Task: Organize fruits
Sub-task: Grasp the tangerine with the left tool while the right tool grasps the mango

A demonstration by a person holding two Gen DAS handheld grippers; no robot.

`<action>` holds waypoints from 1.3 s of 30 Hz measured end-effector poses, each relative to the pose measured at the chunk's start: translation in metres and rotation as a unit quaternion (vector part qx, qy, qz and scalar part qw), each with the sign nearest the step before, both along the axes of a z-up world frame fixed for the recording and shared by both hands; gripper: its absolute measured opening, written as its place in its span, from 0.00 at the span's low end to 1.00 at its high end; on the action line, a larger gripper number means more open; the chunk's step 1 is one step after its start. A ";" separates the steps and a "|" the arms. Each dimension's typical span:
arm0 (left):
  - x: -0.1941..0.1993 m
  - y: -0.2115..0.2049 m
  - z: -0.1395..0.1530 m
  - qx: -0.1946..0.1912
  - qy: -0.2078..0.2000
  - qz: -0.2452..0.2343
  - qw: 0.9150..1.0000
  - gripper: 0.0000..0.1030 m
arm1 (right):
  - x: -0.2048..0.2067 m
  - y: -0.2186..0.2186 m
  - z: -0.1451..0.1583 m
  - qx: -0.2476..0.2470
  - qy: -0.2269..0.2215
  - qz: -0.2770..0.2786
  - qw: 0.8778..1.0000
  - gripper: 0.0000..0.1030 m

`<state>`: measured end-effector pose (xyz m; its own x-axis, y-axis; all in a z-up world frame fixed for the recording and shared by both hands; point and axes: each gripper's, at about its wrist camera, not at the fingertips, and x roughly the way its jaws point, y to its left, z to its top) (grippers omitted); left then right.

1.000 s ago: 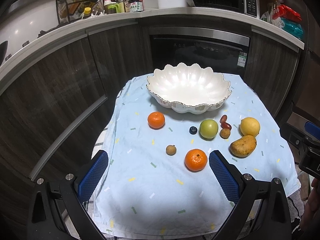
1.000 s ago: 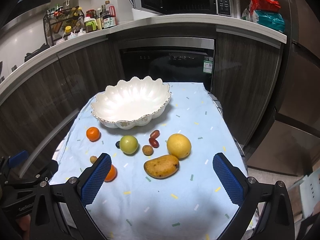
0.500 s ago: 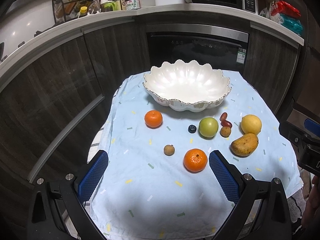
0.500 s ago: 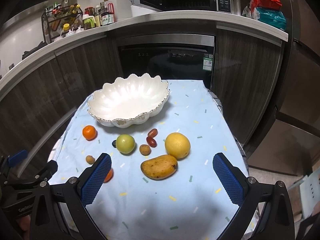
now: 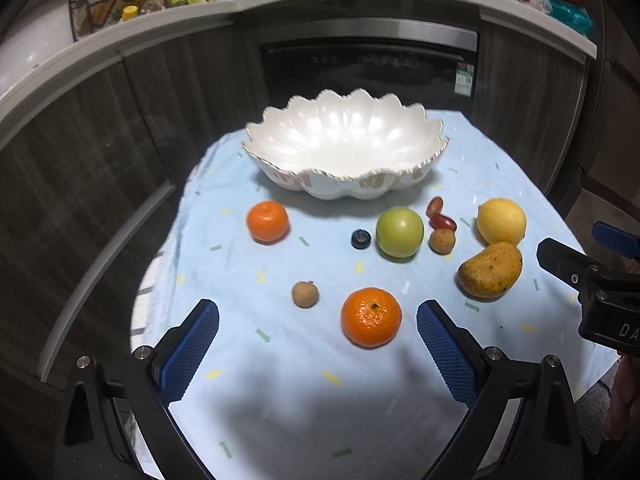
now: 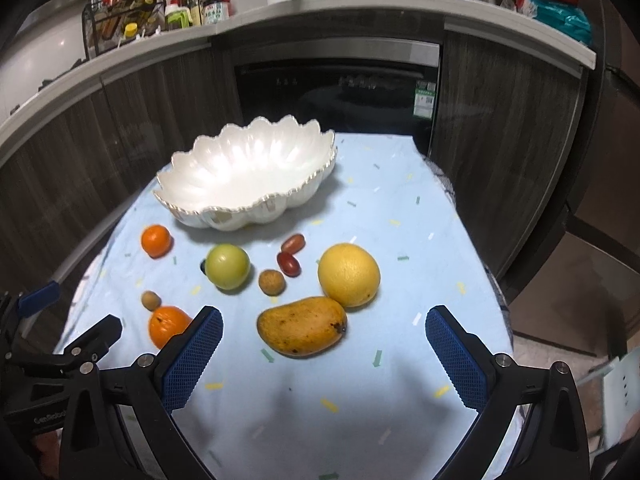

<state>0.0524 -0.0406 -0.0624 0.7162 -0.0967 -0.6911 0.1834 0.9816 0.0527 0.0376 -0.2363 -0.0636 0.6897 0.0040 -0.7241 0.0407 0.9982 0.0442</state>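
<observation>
An empty white scalloped bowl point(image 5: 344, 148) point(image 6: 248, 172) stands at the back of a light blue cloth. In front of it lie loose fruits: two oranges point(image 5: 371, 317) point(image 5: 267, 222), a green apple point(image 5: 399, 233), a blueberry point(image 5: 361, 238), two red grapes point(image 5: 440, 216), two small brown fruits point(image 5: 305, 294) point(image 5: 442, 241), a lemon point(image 5: 501, 222) and a mango point(image 5: 490, 270) point(image 6: 302, 330). My left gripper point(image 5: 318, 340) is open and empty, just short of the near orange. My right gripper point(image 6: 324, 346) is open and empty, just short of the mango.
The cloth point(image 5: 304, 408) covers a small table with drops on all sides. Dark cabinets and an oven point(image 5: 368, 68) stand behind. A counter above holds a bottle rack point(image 5: 116, 0) and a microwave. The right gripper's body point(image 5: 592, 280) shows at the left view's right edge.
Both grippers have moved forward and lower toward the fruits, which now look larger. The jaws stay open. No fruit has moved.
</observation>
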 end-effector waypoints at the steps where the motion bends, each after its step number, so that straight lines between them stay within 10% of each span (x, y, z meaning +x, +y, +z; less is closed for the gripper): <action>1: 0.002 -0.003 -0.004 0.002 0.004 -0.003 1.000 0.96 | 0.003 0.000 -0.004 -0.002 0.004 0.003 1.000 1.00; 15: 0.022 -0.022 -0.060 0.042 0.080 -0.061 0.994 0.79 | 0.028 0.006 -0.039 -0.015 0.042 0.050 0.998 1.00; 39: 0.026 -0.027 -0.076 0.027 0.082 -0.094 0.992 0.46 | 0.055 0.022 -0.066 -0.022 0.063 0.067 0.996 0.96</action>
